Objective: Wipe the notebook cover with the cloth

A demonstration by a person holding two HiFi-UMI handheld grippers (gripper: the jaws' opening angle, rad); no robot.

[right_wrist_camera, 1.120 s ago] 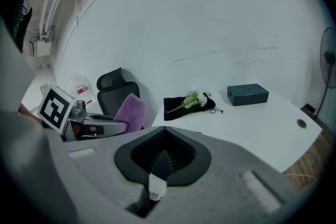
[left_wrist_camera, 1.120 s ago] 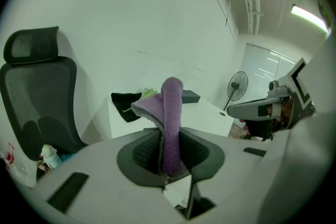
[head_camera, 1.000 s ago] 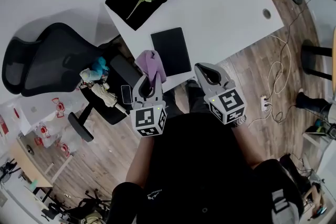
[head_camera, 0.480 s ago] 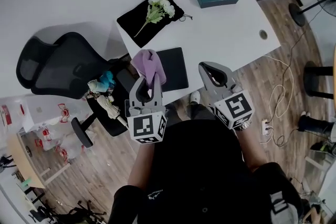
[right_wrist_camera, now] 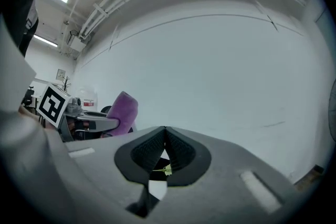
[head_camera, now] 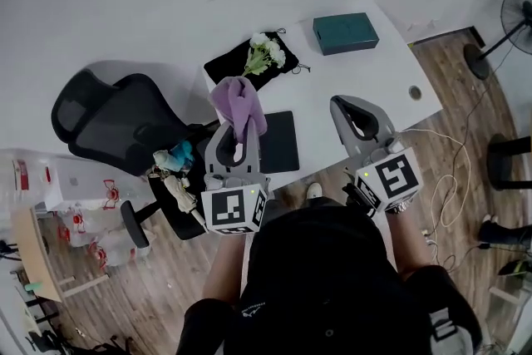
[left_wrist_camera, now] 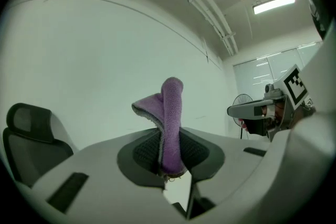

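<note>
The black notebook (head_camera: pixel 279 142) lies flat near the front edge of the white table (head_camera: pixel 349 79). My left gripper (head_camera: pixel 236 134) is held above the table's front left part, shut on a purple cloth (head_camera: pixel 238 102) that sticks up out of its jaws. In the left gripper view, the cloth (left_wrist_camera: pixel 169 118) is clamped between the pads of the left gripper (left_wrist_camera: pixel 169 139), folded over at the top. My right gripper (head_camera: pixel 342 109) hovers right of the notebook, shut with nothing held. The right gripper view shows the right gripper (right_wrist_camera: pixel 164 135) with its jaws together, pointing at the wall.
A black pouch (head_camera: pixel 235 62) with a white flower sprig (head_camera: pixel 264 52) lies at the table's back left, and a teal box (head_camera: pixel 345 33) at the back. A black office chair (head_camera: pixel 112 125) stands left of the table. A fan (head_camera: pixel 514 21) and cables are on the floor to the right.
Both grippers have lifted and drawn back from the table while the head view pulled away. The cloth stays in the left gripper; the right stays shut.
</note>
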